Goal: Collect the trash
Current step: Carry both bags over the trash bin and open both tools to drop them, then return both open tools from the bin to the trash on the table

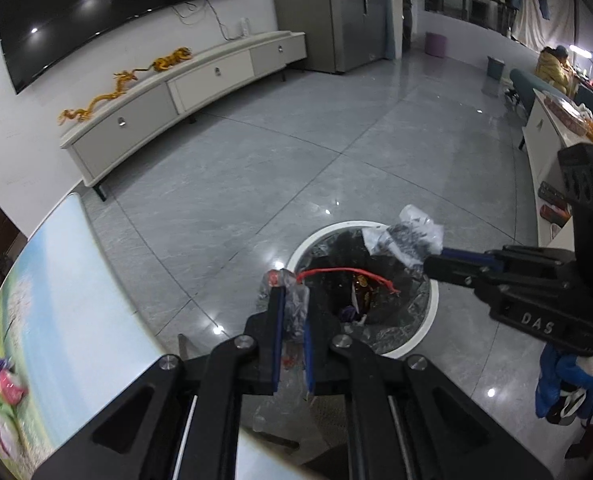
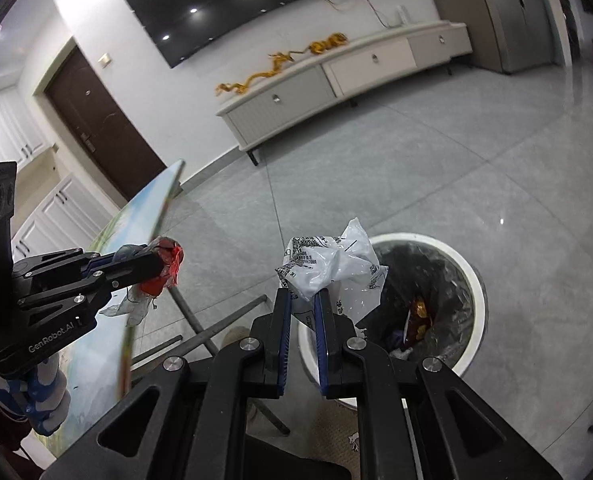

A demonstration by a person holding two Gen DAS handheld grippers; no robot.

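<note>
In the left wrist view my left gripper (image 1: 290, 292) is shut on a crumpled clear wrapper with red print (image 1: 294, 312); a red string (image 1: 348, 271) trails from it over the bin. The round white-rimmed trash bin (image 1: 430, 312) stands on the floor just beyond, dark-lined, with some trash inside. My right gripper (image 1: 430, 264) comes in from the right, shut on a crumpled white plastic bag (image 1: 408, 236) above the bin's far rim. In the right wrist view, my right gripper (image 2: 301, 296) pinches that bag (image 2: 332, 264) beside the bin (image 2: 410, 237). The left gripper (image 2: 162, 260) holds the red wrapper (image 2: 170, 266) at left.
A glass table with a landscape print (image 1: 56, 280) lies at left, its edge (image 2: 152, 220) close to the left gripper, metal legs below. A low TV cabinet (image 1: 184, 92) and fridge (image 1: 336, 12) line the far wall. A person sits far right (image 1: 554, 68). Grey tiled floor surrounds the bin.
</note>
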